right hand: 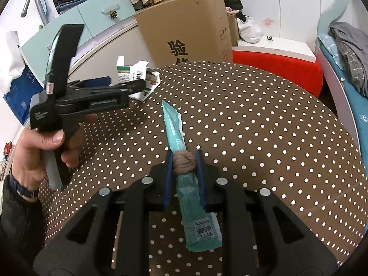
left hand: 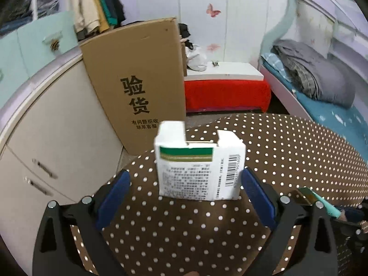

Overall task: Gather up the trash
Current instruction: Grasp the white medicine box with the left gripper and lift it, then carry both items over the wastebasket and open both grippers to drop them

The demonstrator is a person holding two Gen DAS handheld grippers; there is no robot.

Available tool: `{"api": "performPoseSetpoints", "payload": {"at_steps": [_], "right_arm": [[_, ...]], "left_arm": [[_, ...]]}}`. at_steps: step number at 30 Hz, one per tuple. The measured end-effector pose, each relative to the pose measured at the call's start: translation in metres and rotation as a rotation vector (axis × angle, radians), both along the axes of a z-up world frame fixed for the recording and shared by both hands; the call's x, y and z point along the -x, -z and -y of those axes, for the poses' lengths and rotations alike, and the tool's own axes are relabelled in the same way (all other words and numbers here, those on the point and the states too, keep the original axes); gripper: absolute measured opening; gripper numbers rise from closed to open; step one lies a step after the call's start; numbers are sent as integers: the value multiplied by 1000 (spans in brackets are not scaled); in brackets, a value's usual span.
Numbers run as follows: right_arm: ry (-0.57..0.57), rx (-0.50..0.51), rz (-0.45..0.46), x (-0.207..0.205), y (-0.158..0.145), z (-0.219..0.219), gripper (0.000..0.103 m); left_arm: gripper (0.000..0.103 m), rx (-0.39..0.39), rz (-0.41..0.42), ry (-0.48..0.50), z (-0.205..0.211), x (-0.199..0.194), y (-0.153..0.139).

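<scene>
On the round table (right hand: 264, 119), covered in a brown cloth with white dots, a white medicine box (left hand: 199, 168) with a green stripe and a barcode stands upright near the edge, its top flaps open. In the left wrist view the left gripper (left hand: 185, 184) has its blue fingers (left hand: 113, 197) spread wide apart, one on each side of the box – the left finger stands clear of it, while the right finger lies just beside the barcode side, and whether it touches cannot be told. In the right wrist view the same gripper (right hand: 128, 85) is held in a bare hand (right hand: 39, 151) at the left of the picture, reaching toward the box (right hand: 125, 72), with a second small green-and-white carton (right hand: 149, 85) lying just beside it.

The right gripper (right hand: 184, 158) has its fingers (right hand: 169, 174) close together, clamped on a long teal wrapper (right hand: 195, 209) and a crumpled brown wad (right hand: 184, 162) that sits on top of it. The wrapper runs along the line of the fingers – its torn, pointed end sticks out forward over the cloth, and its barcode end trails back toward the camera.

Beyond the table a tall cardboard carton (left hand: 135, 76) printed with black characters leans against a pale cabinet (left hand: 53, 119). A red stool with a white top (left hand: 226, 89) stands beside it, and a bed (left hand: 322, 87) with grey bedding lies at the right
</scene>
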State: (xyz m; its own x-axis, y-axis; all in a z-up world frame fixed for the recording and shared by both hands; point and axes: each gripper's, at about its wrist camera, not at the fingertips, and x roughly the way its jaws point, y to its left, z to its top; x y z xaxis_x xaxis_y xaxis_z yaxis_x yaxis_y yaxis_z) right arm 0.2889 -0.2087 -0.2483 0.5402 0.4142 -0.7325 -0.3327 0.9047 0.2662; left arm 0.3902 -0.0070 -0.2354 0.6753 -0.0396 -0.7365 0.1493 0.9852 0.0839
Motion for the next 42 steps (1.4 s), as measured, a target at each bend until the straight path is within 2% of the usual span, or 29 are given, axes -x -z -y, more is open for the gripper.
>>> {"api": "performPoseSetpoints", "payload": {"at_steps": [4, 7, 8, 10, 13, 19, 23, 27, 34, 39, 42], "right_arm": [[1, 1, -2, 1, 1, 1, 19], [3, -2, -4, 0, 1, 1, 19], [4, 0, -3, 0, 1, 0, 19], [8, 6, 0, 0, 1, 0, 19], [12, 7, 8, 2, -1, 0, 19], [45, 23, 33, 14, -8, 11, 19], [85, 4, 48, 35, -18, 36, 19], [140, -15, 77, 63, -35, 76, 19], [282, -65, 116, 107, -59, 173, 19], [396, -91, 120, 132, -61, 245, 19], [480, -102, 97, 146, -48, 292, 19]], "left_arm": [[95, -41, -11, 74, 13, -2, 2], [95, -52, -7, 73, 16, -4, 2], [90, -30, -10, 68, 15, -5, 1], [73, 19, -24, 73, 12, -5, 1], [73, 75, -23, 69, 8, 2, 0], [73, 121, -21, 60, 11, 39, -3], [73, 128, 18, 73, 25, 85, -19], [73, 117, 71, 124, 53, 135, -39], [73, 171, 125, 223, 115, 199, -63], [73, 206, 115, 277, 153, 219, -63], [73, 221, 106, 309, 174, 227, -62]]}}
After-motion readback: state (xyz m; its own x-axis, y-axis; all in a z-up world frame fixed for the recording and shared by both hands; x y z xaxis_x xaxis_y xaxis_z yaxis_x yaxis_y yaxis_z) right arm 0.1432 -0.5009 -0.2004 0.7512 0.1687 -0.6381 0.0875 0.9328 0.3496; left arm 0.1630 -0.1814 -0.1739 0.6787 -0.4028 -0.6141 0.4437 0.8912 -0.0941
